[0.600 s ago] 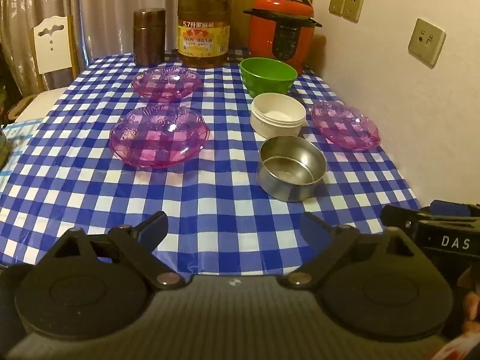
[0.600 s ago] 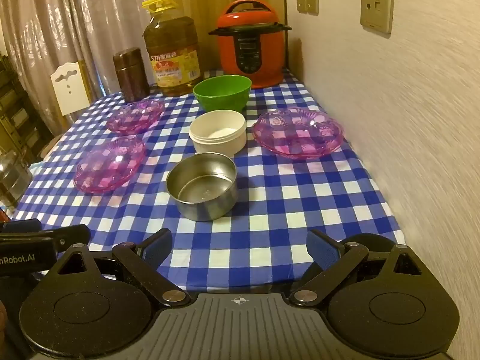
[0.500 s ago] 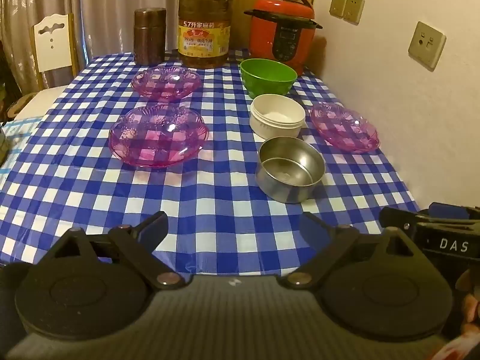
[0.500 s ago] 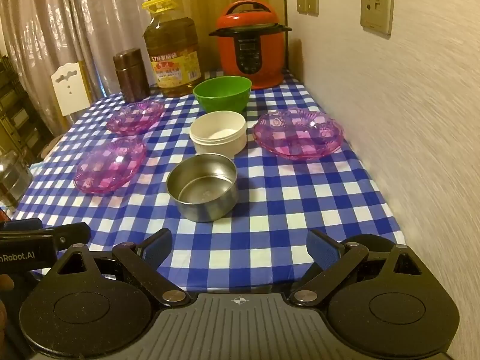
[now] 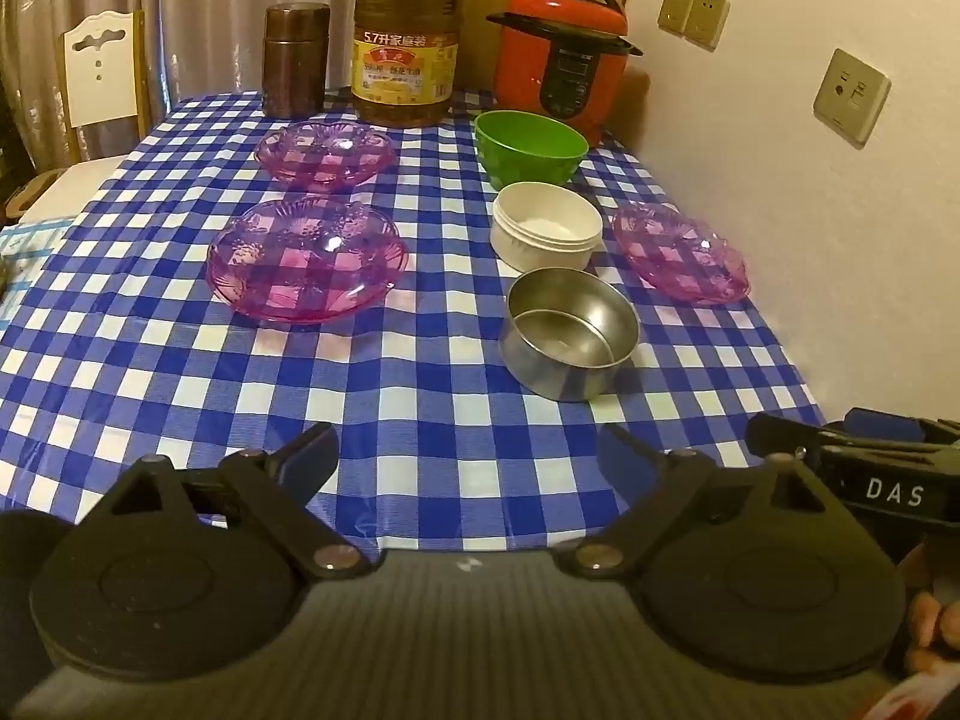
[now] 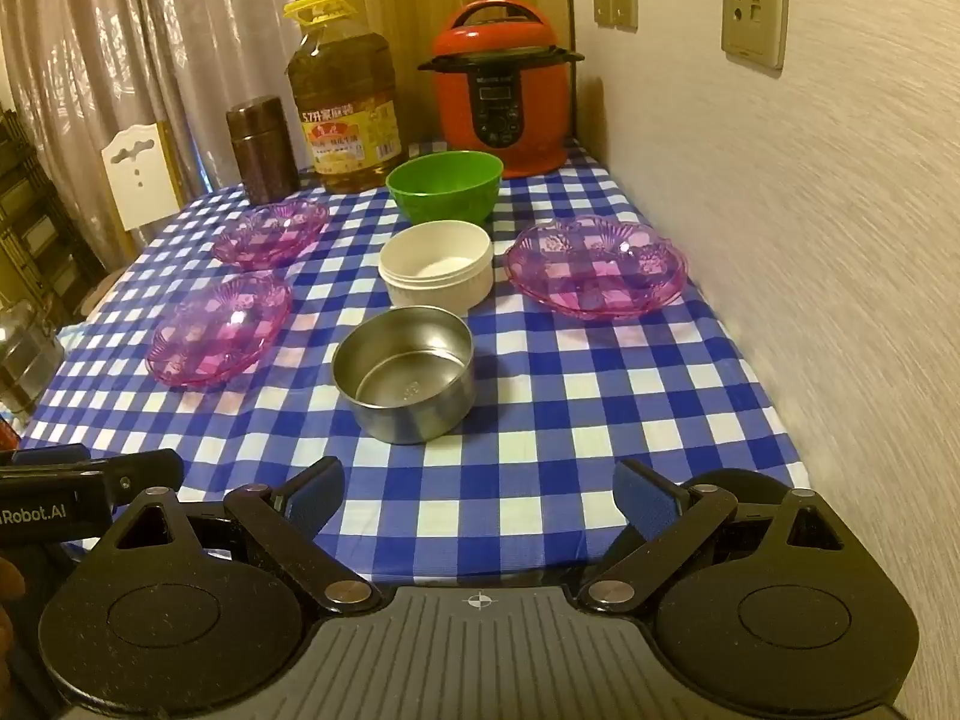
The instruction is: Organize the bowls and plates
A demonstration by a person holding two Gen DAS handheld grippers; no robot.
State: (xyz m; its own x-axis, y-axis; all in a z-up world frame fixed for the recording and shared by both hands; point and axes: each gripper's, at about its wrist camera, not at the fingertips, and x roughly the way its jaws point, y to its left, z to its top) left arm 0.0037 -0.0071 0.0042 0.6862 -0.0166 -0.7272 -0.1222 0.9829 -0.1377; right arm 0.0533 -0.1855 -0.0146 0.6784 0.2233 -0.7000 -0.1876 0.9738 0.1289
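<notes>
**Table inventory: three plates, three bowls, both claws spread and empty**

Count of task items: three pink transparent plates and three bowls; all six rest on the table [image 5: 420, 420], none stacked.

Left claw [image 5: 468, 462]: jaws wide apart, nothing between them; it hangs over the near table edge. Ahead and left of it lies the nearest pink plate [image 5: 306, 261]; straight beyond that, the second pink plate [image 5: 324, 153]. Ahead and right of it stands the steel bowl [image 5: 570, 336]; behind that the white bowl [image 5: 546, 231]; behind that the green bowl [image 5: 531, 147]; the three form a row running away from the claw.

Right claw [image 6: 480, 495]: jaws wide apart, empty; the steel bowl sits just ahead of it, slightly left; the third pink plate [image 6: 594, 267] lies ahead and right, near the wall.

Other items, one each, at the far table end: oil jug [image 5: 408, 42]; brown canister [image 5: 297, 60]; red pressure cooker [image 5: 561, 60].

Surface and room: blue-and-white checked tablecloth; textured wall [image 6: 810, 240] to the right with three socket plates; curtains [image 6: 120, 48] at the back; one white chair [image 5: 102, 72] far left.

Writing: jug label reads "5.7" followed by Chinese characters; the gripper bodies show "DAS" and "Robot.AI".
</notes>
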